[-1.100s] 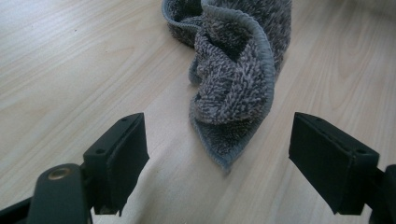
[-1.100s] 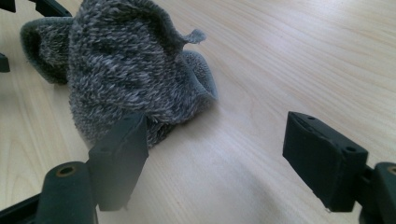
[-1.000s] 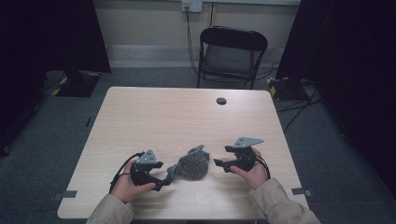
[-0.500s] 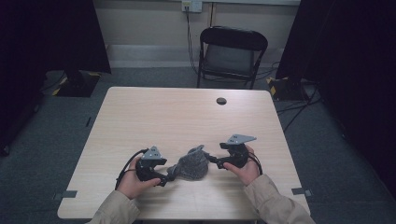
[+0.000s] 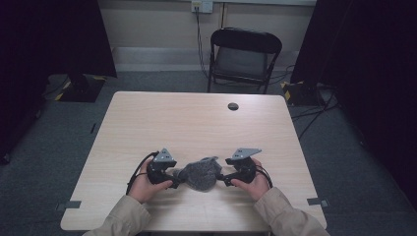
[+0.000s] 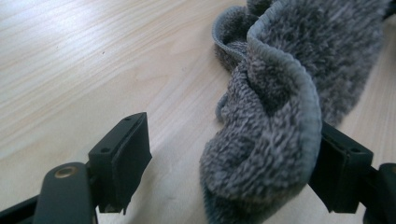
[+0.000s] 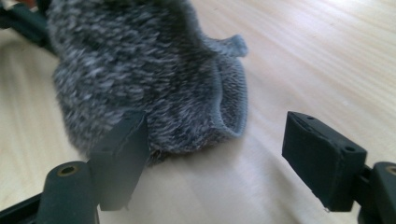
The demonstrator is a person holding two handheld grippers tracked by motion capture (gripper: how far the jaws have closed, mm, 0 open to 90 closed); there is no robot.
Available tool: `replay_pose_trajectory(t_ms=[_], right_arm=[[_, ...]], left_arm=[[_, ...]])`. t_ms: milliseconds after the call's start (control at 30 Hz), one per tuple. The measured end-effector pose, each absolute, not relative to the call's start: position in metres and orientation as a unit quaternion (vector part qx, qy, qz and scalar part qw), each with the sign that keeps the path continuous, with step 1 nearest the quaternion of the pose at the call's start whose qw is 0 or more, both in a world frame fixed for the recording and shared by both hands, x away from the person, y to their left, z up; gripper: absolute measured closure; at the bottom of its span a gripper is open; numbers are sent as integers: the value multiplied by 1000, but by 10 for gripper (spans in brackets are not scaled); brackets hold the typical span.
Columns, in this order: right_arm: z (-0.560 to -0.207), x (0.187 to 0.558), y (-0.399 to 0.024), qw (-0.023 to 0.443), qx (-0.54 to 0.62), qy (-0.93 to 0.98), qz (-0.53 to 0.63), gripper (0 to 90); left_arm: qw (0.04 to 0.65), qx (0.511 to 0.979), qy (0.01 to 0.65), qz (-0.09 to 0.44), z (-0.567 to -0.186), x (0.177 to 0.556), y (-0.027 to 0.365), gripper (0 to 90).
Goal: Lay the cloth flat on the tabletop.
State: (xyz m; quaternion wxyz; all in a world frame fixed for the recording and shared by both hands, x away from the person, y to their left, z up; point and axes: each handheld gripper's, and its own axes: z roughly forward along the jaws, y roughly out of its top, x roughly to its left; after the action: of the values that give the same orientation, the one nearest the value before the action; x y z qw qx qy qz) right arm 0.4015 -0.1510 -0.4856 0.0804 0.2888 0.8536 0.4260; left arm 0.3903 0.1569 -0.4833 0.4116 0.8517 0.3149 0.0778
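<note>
Both grippers have been closing in on the crumpled grey cloth [image 5: 200,173] over the last second, which suggests a two-sided pickup or spread is starting. The cloth is lying near the 6 o'clock edge of the table [image 5: 196,123]. The left gripper [image 6: 231,158] is gaping wide, a fold pressing its right jaw. The right gripper [image 7: 233,154] is equally wide, gripping nothing, the cloth just brushing one jaw

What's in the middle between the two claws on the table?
A crumpled grey cloth lies on the table between the left claw and the right claw, as the high view shows. Both claws are open at its edges.
</note>
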Motion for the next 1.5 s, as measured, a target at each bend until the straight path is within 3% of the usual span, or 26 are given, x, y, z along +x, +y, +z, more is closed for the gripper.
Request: replay_pose_trajectory(t_ms=[333, 500, 600, 1000, 1033, 1333, 1500], right_arm=[[-480, 390, -152, 78, 276, 854, 434, 211], [-473, 395, -160, 80, 273, 848, 448, 251], [-467, 402, -164, 81, 269, 844, 457, 325], [-467, 414, -150, 80, 239, 857, 450, 459], [-469, 414, -147, 74, 237, 857, 452, 503], [-464, 416, -146, 78, 233, 850, 466, 630], [-464, 415, -145, 74, 226, 857, 458, 768]], left_arm=[[414, 854, 309, 67, -474, 392, 159, 182], [400, 862, 306, 66, -470, 387, 171, 248], [394, 864, 307, 64, -470, 384, 177, 288], [390, 868, 297, 80, -478, 379, 185, 410], [392, 867, 297, 79, -478, 379, 187, 433], [398, 867, 288, 86, -473, 376, 191, 488], [400, 865, 293, 81, -473, 377, 193, 506]])
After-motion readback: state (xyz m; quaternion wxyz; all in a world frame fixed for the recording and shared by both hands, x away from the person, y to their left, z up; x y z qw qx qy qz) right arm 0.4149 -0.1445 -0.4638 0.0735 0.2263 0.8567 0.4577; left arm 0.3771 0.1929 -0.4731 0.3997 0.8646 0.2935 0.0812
